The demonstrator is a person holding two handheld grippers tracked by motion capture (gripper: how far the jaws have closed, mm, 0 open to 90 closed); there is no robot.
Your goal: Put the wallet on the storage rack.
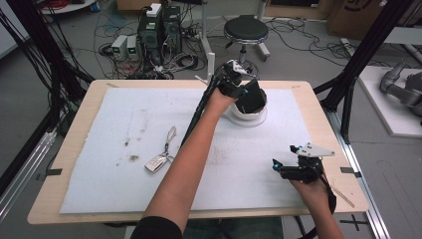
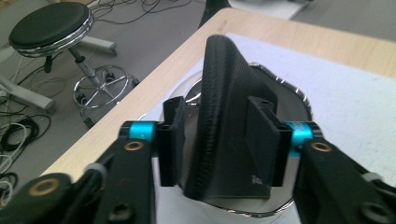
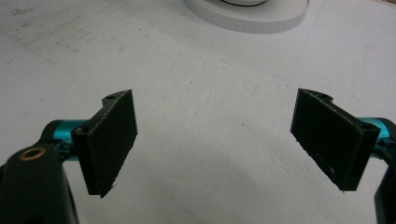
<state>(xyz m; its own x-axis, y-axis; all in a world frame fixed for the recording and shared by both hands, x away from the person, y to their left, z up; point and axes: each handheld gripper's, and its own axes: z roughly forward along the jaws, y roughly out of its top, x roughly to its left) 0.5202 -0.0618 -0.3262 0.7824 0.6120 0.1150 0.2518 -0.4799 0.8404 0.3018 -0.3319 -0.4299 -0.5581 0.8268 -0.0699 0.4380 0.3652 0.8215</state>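
Table: white foam mat (image 1: pixel 124 149) covers it.
Bowl: round white bowl with shiny rim (image 1: pixel 259 117), upper centre, holds the black textured wedge-shaped piece (image 2: pixel 229 126).
Left gripper (image 2: pixel 224 140): jaws parted around the piece, apparently released.
Right gripper (image 3: pixel 215 144): spread wide, empty, lower right.
Left to do: silver key fob with ring (image 1: pixel 160 158), centre left, untouched.

The high view looks forward and down from above the person's side onto the light wooden table (image 1: pixel 74 149) and its white foam mat (image 1: pixel 124 164). The left gripper view sits very close over the round white dish (image 2: pixel 285 91) near the far edge, facing the black round stool (image 2: pixel 49 23) on the floor. The right gripper view looks low across the mat toward this same dish (image 3: pixel 247 18).
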